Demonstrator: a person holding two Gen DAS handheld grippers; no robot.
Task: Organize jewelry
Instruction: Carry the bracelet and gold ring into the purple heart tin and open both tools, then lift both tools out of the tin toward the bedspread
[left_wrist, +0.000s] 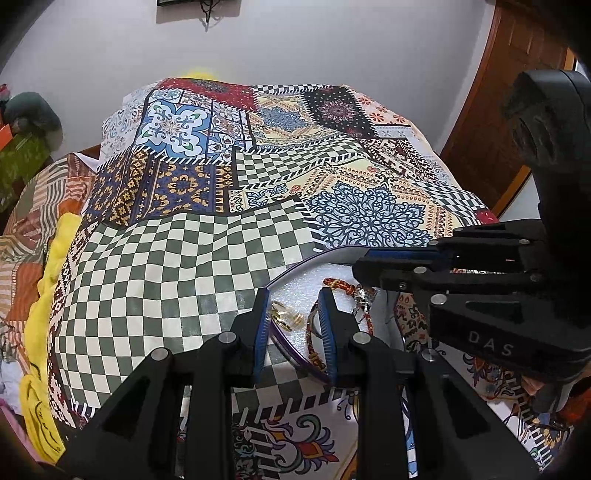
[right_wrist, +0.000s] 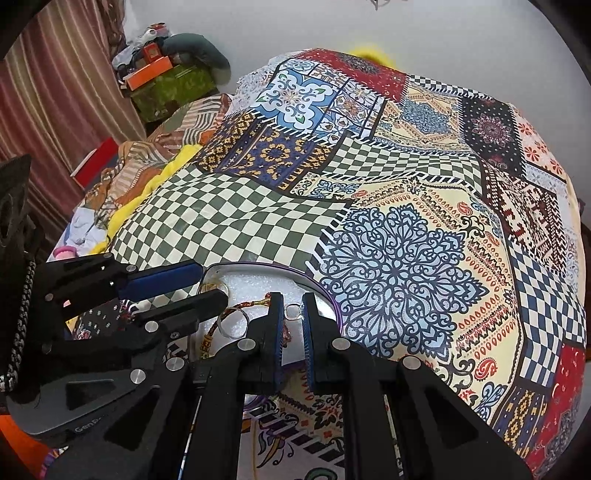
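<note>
A small box with a purple rim (left_wrist: 295, 268) and white foam lining sits on the patterned bedspread; it also shows in the right wrist view (right_wrist: 321, 286). In it lie gold earrings (left_wrist: 286, 317), a red-orange braided bracelet (left_wrist: 341, 285) with a silver clasp (left_wrist: 364, 297), and a clear ring (right_wrist: 232, 325). My left gripper (left_wrist: 295, 321) hovers over the box's left edge, jaws open around the rim. My right gripper (right_wrist: 292, 314) is over the box, jaws narrowly apart around a small silver piece (right_wrist: 293, 311), not clearly touching it.
The patchwork bedspread (right_wrist: 388, 240) covers the bed. A yellow cloth (left_wrist: 40, 280) and striped fabric lie at its left. Boxes and clutter (right_wrist: 166, 77) stand by the curtain. A wooden door (left_wrist: 509, 92) is at the right.
</note>
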